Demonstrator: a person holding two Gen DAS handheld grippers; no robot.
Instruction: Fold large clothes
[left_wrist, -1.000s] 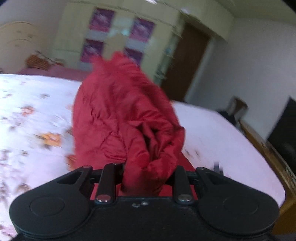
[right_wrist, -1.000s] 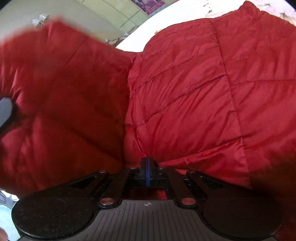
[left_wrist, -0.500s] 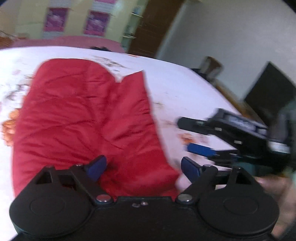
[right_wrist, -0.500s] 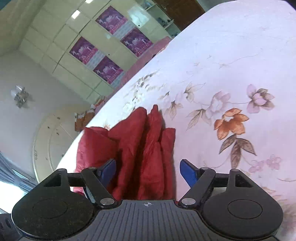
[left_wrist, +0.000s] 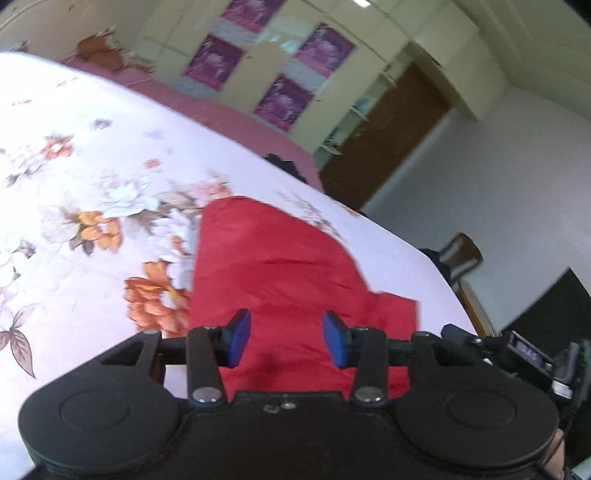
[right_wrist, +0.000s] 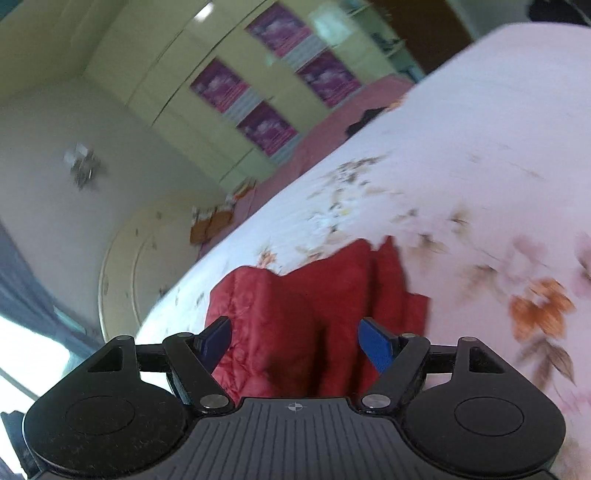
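Note:
A red quilted jacket (left_wrist: 288, 273) lies folded on the floral bedsheet (left_wrist: 74, 192). In the left wrist view my left gripper (left_wrist: 286, 341) hovers above its near edge; the jaws are closing, with nothing pressed between the blue pads (left_wrist: 238, 338). The other gripper's black body (left_wrist: 517, 350) shows at the right edge. In the right wrist view the same jacket (right_wrist: 317, 310) lies in folds below my right gripper (right_wrist: 295, 341), whose jaws are closing too and stand apart, clear of the cloth.
A pale cupboard wall with purple posters (left_wrist: 273, 55) stands beyond the bed, a brown door (left_wrist: 388, 129) to its right. A dark chair (left_wrist: 458, 254) and a dark screen (left_wrist: 554, 306) are past the bed's right side. A cream headboard (right_wrist: 147, 266) stands at left.
Both grippers let go of the jacket, which now lies on the bed. The right gripper rose and drew back. The left jaws opened wide, then narrowed.

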